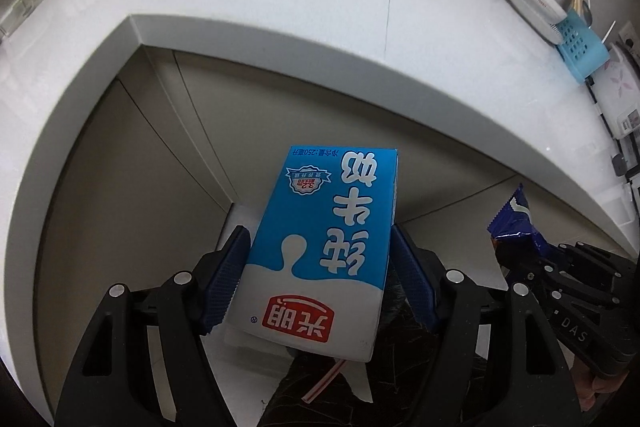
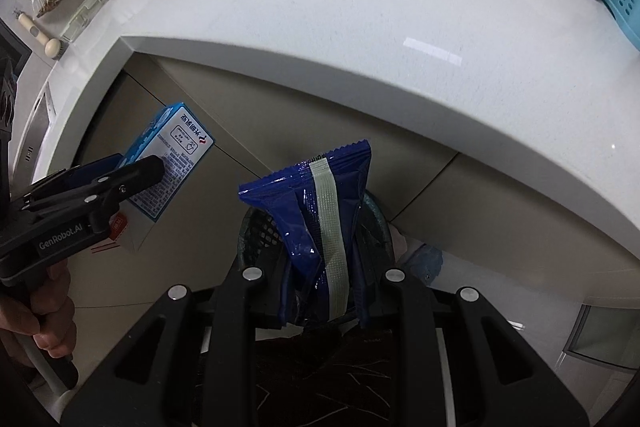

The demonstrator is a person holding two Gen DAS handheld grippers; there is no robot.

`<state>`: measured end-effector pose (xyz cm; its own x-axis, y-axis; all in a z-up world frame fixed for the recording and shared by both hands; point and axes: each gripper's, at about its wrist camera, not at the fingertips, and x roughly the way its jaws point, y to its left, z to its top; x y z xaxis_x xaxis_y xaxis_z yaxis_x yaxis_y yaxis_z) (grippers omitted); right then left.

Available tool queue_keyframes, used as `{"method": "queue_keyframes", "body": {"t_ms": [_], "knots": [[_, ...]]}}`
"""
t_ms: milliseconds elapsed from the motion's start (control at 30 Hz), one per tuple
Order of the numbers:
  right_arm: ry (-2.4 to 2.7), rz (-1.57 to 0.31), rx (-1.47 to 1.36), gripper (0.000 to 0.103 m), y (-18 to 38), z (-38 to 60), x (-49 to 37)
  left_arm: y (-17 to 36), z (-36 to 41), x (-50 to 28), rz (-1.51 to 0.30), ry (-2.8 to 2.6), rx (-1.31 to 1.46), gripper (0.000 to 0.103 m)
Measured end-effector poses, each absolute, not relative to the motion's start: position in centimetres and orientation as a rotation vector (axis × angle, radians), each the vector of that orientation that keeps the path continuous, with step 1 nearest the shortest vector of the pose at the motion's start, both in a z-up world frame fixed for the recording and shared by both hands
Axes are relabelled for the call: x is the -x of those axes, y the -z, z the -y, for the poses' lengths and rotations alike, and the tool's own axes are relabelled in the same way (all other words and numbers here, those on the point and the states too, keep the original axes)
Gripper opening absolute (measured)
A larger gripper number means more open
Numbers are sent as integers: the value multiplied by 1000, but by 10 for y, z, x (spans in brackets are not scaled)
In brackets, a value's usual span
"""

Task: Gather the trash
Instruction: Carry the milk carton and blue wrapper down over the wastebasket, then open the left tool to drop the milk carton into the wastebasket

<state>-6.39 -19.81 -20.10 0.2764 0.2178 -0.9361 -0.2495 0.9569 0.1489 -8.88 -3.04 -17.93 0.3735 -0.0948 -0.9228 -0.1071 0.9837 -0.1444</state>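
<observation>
Both claws point steeply down, side by side — left claw clamps the milk carton, right claw pinches the blue wrapper above a black bin.

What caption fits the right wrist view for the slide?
Right tongs shut on a blue snack wrapper above a black mesh bin; left tongs hold a milk carton alongside.

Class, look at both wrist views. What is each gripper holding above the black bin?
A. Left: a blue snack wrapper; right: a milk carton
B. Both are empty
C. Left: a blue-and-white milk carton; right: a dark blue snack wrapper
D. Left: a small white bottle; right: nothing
C: the left gripper has its fingers clamped on the milk carton, and the right gripper pinches the snack wrapper, both above the bin.
</observation>
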Motion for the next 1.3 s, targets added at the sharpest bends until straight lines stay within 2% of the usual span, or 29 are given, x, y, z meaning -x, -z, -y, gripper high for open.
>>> {"method": "queue_keyframes", "body": {"t_ms": [467, 800, 900, 1167, 1300], "knots": [[-308, -1318, 28, 22, 251, 205, 61, 229, 50, 85, -1238, 7, 115, 69], [-285, -1343, 15, 22, 261, 206, 55, 251, 67, 74, -1272, 56, 87, 70], [-281, -1344, 17, 22, 262, 208, 55, 254, 72, 72, -1268, 69, 79, 75], [-271, -1337, 11, 22, 259, 203, 56, 247, 68, 73, -1232, 92, 79, 96], [-283, -1333, 15, 22, 260, 201, 56, 246, 63, 75, -1225, 78, 83, 97]]}}
